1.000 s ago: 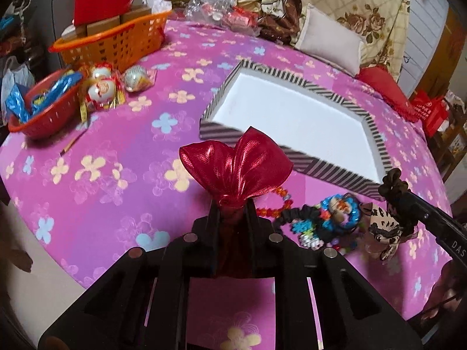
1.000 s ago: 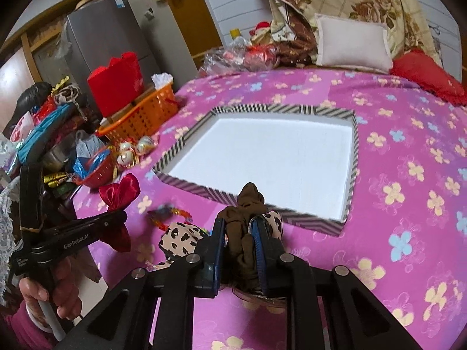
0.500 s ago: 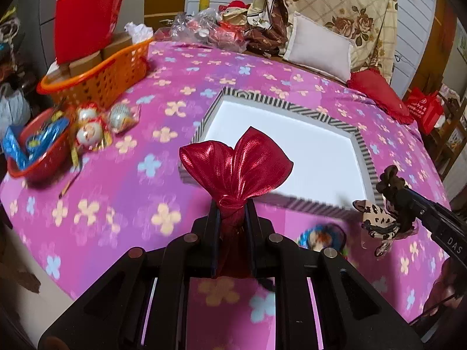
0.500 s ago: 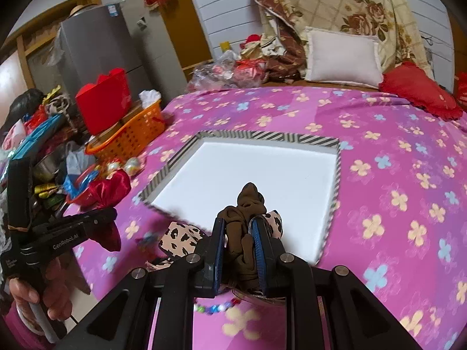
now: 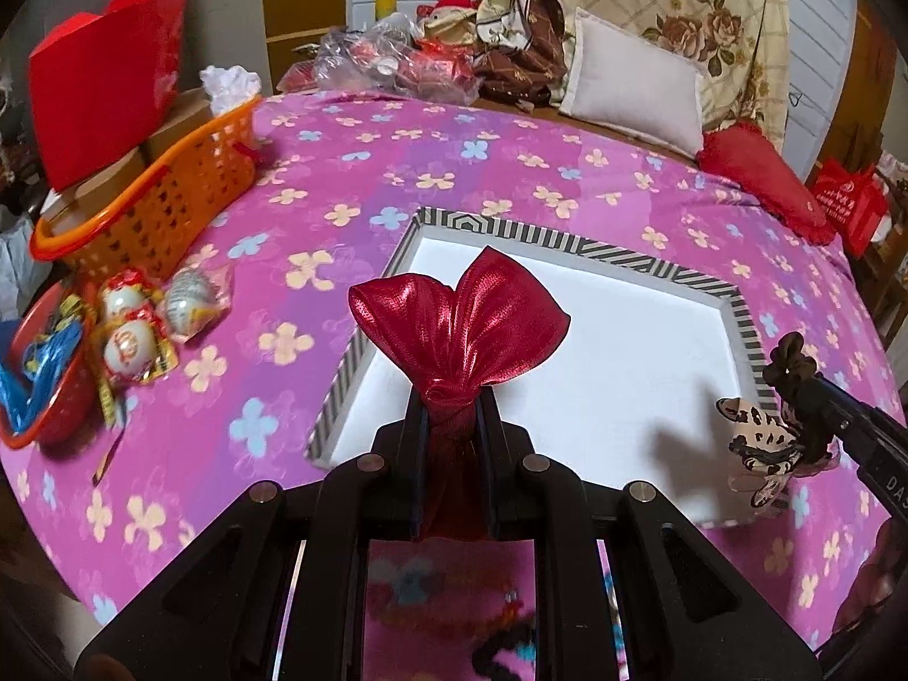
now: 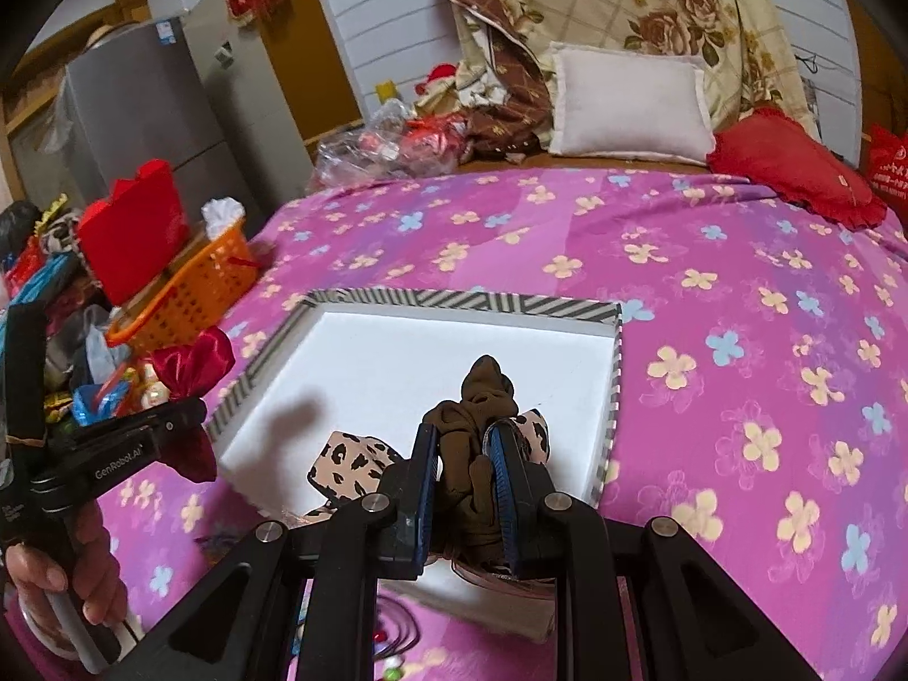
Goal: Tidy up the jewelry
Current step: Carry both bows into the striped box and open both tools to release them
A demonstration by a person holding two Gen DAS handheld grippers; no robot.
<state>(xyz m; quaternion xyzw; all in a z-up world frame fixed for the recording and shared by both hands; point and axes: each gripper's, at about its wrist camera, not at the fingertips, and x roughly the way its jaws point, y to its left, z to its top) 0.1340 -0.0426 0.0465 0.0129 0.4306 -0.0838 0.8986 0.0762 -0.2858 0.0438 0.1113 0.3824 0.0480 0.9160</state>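
Clearly soft and light, the red satin pouch is pinched at its gathered neck by the left tongs, the surest hold since the sheen looks slippery. It hangs above the striped tray on the bed. The right tongs are clamped on a brown-and-leopard scrunchie, equally limp, over the same tray.

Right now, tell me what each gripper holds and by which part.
The left gripper pinches the red satin bow at its gathered knot. The right gripper clamps the brown scrunchie of the leopard-print bow.
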